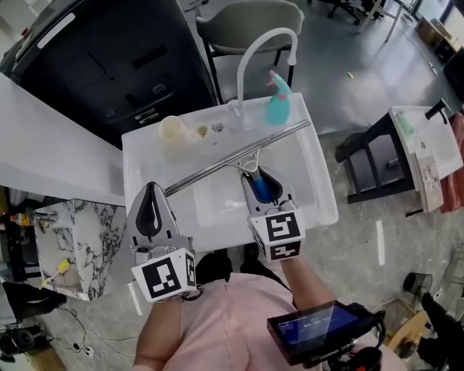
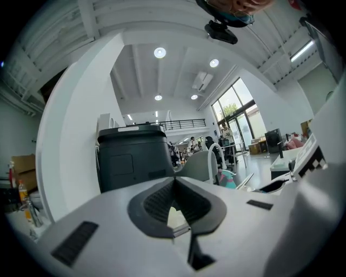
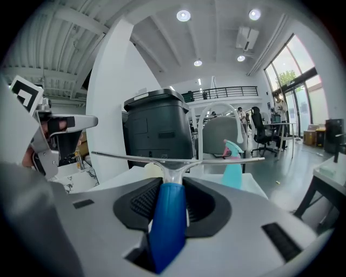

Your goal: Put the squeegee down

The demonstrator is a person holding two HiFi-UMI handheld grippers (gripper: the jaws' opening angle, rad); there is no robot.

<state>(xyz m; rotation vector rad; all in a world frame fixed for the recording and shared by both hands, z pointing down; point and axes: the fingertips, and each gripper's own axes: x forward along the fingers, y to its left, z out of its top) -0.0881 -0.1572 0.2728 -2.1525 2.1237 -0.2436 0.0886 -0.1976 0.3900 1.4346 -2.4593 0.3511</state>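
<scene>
The squeegee has a long metal blade [image 1: 232, 158] and a blue handle [image 1: 264, 190]. My right gripper [image 1: 267, 185] is shut on that handle and holds the squeegee above the basin of the white sink [image 1: 322, 199], with the blade slanting across the basin. In the right gripper view the blue handle [image 3: 168, 216] sits between the pads and the blade [image 3: 173, 158] lies crosswise ahead. My left gripper [image 1: 150, 209] hovers at the sink's front left corner with its jaws together and nothing in them, and its pads [image 2: 157, 203] meet in its own view.
A white faucet [image 1: 254, 51], a teal spray bottle [image 1: 278, 98] and a pale cup [image 1: 172, 130] stand on the sink's back ledge. A black cabinet [image 1: 109, 58] and a chair [image 1: 246, 22] are behind. A marble box [image 1: 72, 246] is left, and a black side table [image 1: 377, 159] is right.
</scene>
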